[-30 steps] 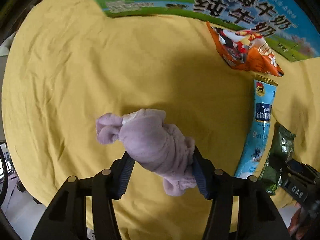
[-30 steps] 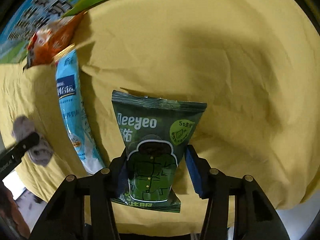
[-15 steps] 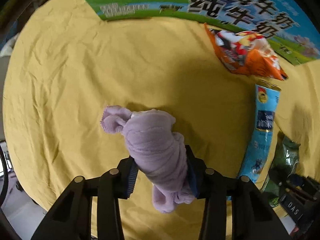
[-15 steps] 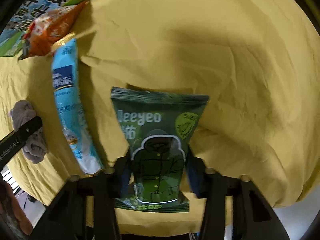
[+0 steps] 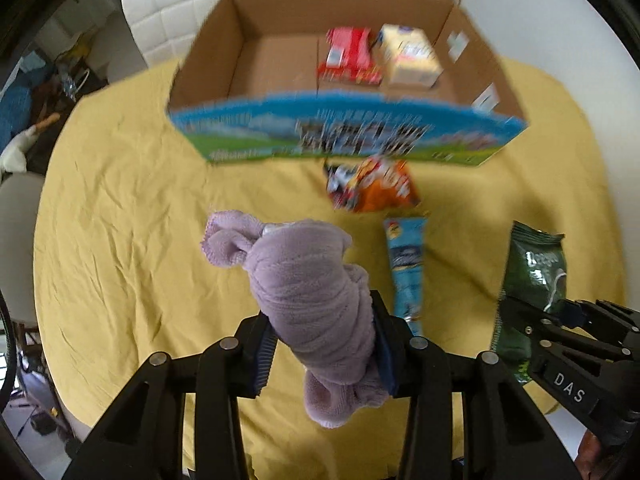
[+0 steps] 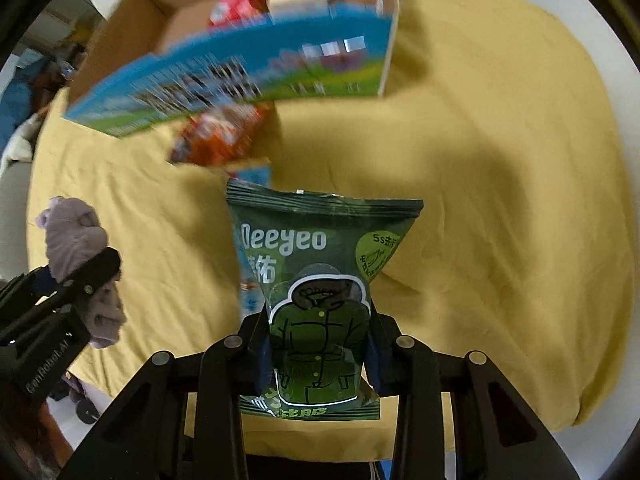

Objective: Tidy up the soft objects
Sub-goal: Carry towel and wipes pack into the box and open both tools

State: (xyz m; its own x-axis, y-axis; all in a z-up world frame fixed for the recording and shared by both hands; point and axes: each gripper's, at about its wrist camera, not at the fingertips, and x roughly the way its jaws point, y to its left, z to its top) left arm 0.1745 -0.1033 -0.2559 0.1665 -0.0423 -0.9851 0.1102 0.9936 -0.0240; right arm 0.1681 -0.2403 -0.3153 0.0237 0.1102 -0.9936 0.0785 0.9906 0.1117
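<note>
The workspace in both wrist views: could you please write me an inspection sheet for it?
Surface: yellow tablecloth, wrinkled, over a table.
Job's things: purple towel and green Deeyeo packet, both gripped; orange snack bag and blue sachet lying on the cloth before the cardboard box.
Clutter: red pack and pale yellow pack inside the box.
Grippers: left gripper shut on the towel; right gripper shut on the packet.
Cables: nothing seen.
Surroundings: white padded chair behind the table; blurred household items at far left.
</note>
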